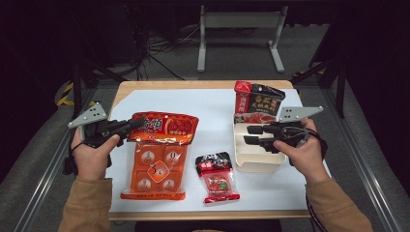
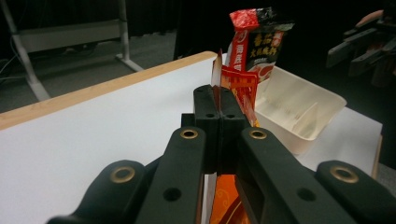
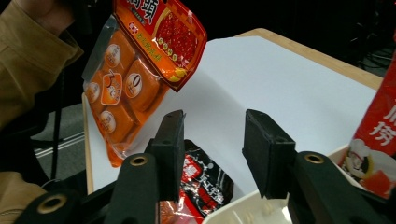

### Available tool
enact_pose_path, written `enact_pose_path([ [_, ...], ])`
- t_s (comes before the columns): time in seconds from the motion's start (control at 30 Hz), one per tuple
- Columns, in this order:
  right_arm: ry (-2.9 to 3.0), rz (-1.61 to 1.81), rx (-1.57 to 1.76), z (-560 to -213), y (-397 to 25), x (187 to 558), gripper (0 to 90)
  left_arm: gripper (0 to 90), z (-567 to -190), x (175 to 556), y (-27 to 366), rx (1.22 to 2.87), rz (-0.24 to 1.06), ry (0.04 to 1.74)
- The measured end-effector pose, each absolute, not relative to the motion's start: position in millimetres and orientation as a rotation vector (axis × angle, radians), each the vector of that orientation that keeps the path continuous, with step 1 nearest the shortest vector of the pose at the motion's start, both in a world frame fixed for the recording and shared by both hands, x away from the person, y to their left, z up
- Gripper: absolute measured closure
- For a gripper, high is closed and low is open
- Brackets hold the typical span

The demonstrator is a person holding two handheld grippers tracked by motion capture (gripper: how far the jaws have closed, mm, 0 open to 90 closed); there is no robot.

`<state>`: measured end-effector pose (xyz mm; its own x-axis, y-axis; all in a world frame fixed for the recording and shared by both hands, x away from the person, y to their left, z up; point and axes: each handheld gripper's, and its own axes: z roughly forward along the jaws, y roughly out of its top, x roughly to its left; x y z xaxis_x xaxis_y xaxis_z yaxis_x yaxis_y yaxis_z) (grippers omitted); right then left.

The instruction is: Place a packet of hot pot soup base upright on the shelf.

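the left gripper (image 1: 138, 124) is clenching the orange packet (image 1: 157, 154) by its top edge (lifted, tilted). the right gripper (image 1: 252, 135) is hovering released over the white tray (image 1: 255, 162).

Glossy crinkled plastic wraps the orange packet (image 1: 158, 154), pinched between the left gripper (image 2: 219, 100)'s matt black plastic jaws; at its three o'clock, a smooth cream plastic bin (image 1: 256, 162) on matt white tabletop (image 1: 212, 104), wood-edged

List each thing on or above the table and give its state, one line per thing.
left gripper: shut on the orange packet
orange packet: gripped at its top edge, partly lifted
right gripper: open, above the tray
tray: holds one upright packet
dark packet: upright in tray
small red packet: flat on table
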<state>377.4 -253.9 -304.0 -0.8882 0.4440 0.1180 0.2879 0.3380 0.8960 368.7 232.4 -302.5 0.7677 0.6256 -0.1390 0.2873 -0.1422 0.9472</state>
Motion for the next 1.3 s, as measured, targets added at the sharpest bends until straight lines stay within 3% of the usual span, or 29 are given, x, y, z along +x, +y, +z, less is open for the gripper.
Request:
enact_pose_path([
  [0.93,2.447,1.656,0.612,-303.7,-238.5,376.3,57.6,90.0,-261.3,319.4,209.9,1.744,0.343,0.470],
  [1.3,2.464,1.687,0.576,-307.3,-227.5,377.3,57.6,90.0,-255.2,310.3,204.5,1.753,0.413,0.430],
])
